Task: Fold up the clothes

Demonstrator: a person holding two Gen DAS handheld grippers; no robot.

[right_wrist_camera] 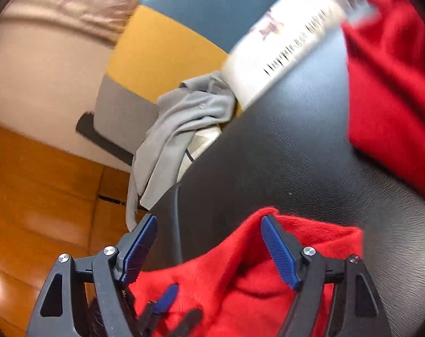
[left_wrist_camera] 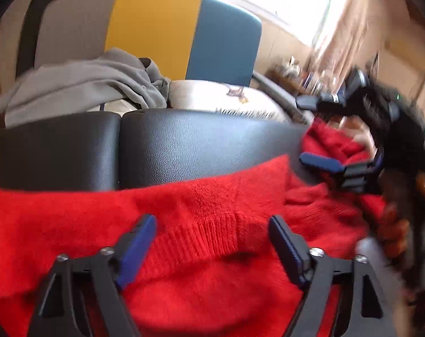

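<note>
A black leather seat [left_wrist_camera: 201, 140] fills the middle of both views, its surface split by a seam into two cushions. Behind it stands a chair back [left_wrist_camera: 156, 31] in grey, yellow and blue panels. No basket or box shows in either view; the clothes lie straight on the furniture.

The red sweater [left_wrist_camera: 184, 219] is spread over the near edge of the black seat, with its ribbed hem running across between the left tool's fingers. In the right wrist view another part of it lies bunched on the seat at the upper right. A grey garment [left_wrist_camera: 94, 81] lies crumpled at the far side of the seat and hangs down toward the wooden floor [right_wrist_camera: 38, 185]. Beside it rests a white cushion [left_wrist_camera: 229, 98] with printed lettering.

The left gripper [left_wrist_camera: 212, 241] hangs over the sweater with its blue pads spread wide, gripping nothing. The right gripper [right_wrist_camera: 209, 247] also stands wide apart, above a raised fold of red knit; whether the fold touches a pad cannot be told, and nothing is pinched.
</note>
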